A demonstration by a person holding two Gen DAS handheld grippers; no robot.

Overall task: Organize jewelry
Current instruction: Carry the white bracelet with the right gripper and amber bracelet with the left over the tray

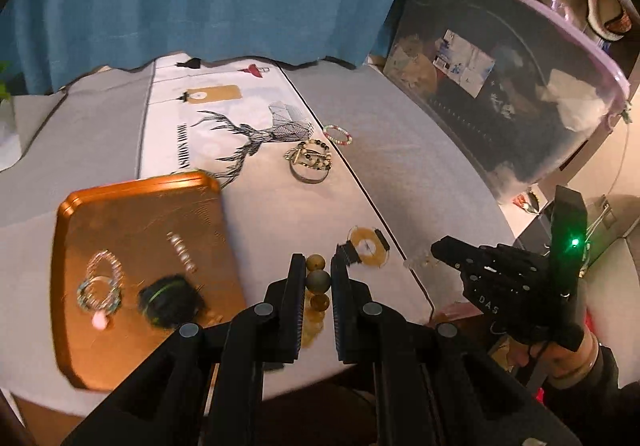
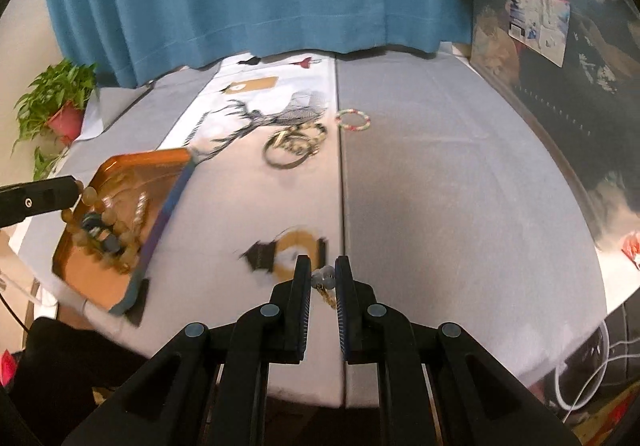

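Observation:
My left gripper [image 1: 317,270] is shut on an amber bead bracelet [image 1: 319,280], held just right of the orange tray [image 1: 100,206]. In the right wrist view the bracelet [image 2: 106,224] hangs from the left gripper [image 2: 78,186] over the tray [image 2: 120,166]. The tray holds a clear bead bracelet [image 1: 105,268], a multicoloured bracelet [image 1: 98,296], a dark bangle [image 1: 168,300] and a pearl strand [image 1: 182,252]. My right gripper [image 2: 323,274] is shut on a small pale bead piece with a gold chain [image 2: 325,280]. It also shows in the left wrist view [image 1: 448,248].
On the cloth lie a colourful bead ring [image 1: 337,135], a cluster of dark bead bracelets and a bangle [image 1: 310,164], and a gold ring on a black-tabbed card [image 1: 366,248]. A storage bin [image 1: 500,86] stands at the right. A potted plant [image 2: 56,106] stands far left.

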